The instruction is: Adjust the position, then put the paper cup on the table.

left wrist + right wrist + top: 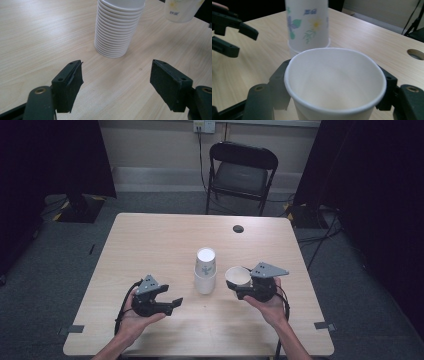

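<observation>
From above, my right gripper (239, 285) pinches a single white paper cup (238, 275) just right of the upside-down stack of white paper cups (205, 271) at the middle of the pale wooden table (150, 240). The held cup's mouth faces up and tilts toward me, its long axis near upright. My left gripper (172, 296) hovers left of the stack, jaws spread on nothing.

In the left gripper view, my two black pads (70, 85) stand wide apart over bare wood, the ribbed stack (117, 27) ahead.

In the right gripper view, my pads press the cup's (334, 80) walls on both sides, its open rim facing the camera, with the flower-printed stack (308, 25) just behind.
</observation>
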A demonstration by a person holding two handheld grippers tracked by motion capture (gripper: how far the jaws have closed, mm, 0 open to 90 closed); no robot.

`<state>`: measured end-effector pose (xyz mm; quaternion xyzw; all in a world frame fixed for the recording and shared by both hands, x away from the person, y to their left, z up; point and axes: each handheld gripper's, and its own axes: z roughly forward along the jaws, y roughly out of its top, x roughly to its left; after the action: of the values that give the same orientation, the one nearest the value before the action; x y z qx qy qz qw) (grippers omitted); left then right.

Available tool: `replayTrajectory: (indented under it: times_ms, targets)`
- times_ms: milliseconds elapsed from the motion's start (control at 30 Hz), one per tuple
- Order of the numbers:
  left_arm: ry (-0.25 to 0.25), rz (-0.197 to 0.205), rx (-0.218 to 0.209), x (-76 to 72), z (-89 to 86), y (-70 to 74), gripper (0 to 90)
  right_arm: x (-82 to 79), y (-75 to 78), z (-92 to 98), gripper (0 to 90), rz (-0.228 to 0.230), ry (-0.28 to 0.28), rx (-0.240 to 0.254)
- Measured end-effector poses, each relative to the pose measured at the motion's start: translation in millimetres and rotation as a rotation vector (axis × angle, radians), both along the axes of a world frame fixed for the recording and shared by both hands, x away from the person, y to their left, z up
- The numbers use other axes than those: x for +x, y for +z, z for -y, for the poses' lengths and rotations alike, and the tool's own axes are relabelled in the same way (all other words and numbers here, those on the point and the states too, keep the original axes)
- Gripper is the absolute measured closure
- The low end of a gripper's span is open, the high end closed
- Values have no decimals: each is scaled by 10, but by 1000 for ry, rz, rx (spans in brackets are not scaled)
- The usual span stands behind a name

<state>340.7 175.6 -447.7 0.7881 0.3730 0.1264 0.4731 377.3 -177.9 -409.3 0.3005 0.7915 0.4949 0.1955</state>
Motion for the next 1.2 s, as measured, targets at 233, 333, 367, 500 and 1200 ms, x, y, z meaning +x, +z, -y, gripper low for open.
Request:
replayTrajectory:
  times_ms: [233,333,367,500,1200]
  targets:
    - [0,1,15,16,-6,-8,254,187,-7,96,312,5,-59,7]
    - [12,-4,21,21,1,-19,233,280,-33,110,312,-7,-80,20]
    - [16,-6,28,21,-2,-20,233,315,-44,112,312,-6,-88,18]
    - [18,0,30,15,-17,-22,226,464,-85,102,312,-12,-122,9]
    - [28,-5,5,85,-11,-36,166,1097,-333,86,306,-76,-231,-32]
